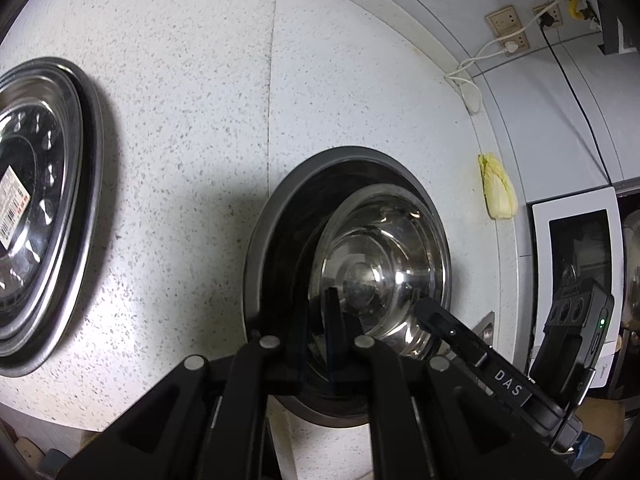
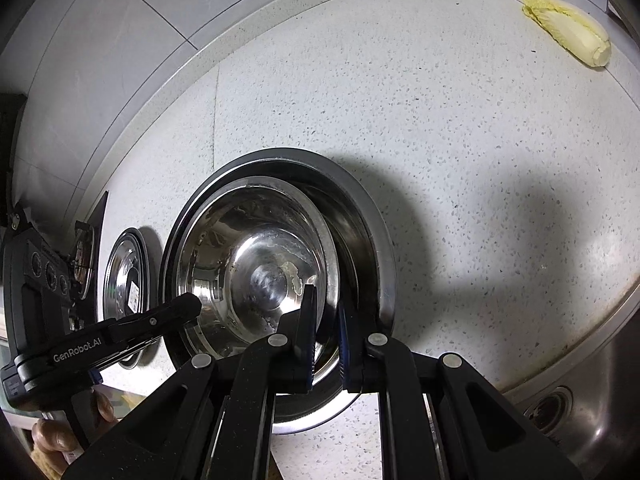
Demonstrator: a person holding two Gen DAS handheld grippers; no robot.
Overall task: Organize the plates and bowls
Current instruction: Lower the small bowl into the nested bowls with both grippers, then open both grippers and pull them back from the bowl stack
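A small shiny steel bowl [image 1: 380, 264] [image 2: 256, 268] sits off-centre inside a larger dark-rimmed steel basin [image 1: 272, 216] [image 2: 376, 240] on the speckled counter. My left gripper [image 1: 318, 312] is shut with its fingers astride the small bowl's near rim. In the right wrist view its tip [image 2: 188, 304] lies at the bowl's left rim. My right gripper [image 2: 326, 304] is shut on the small bowl's rim at the opposite side, and its tip [image 1: 424, 306] shows in the left wrist view. Whether the small bowl is lifted off the basin cannot be told.
Another steel dish with a barcode label [image 1: 32, 208] [image 2: 128, 292] lies further left on the counter. A pale cabbage [image 1: 498, 190] [image 2: 568, 28] lies near the wall. A sink [image 2: 580, 400] adjoins at right. A white appliance [image 1: 576, 240] stands beyond. A hand [image 2: 60, 436] holds the left gripper.
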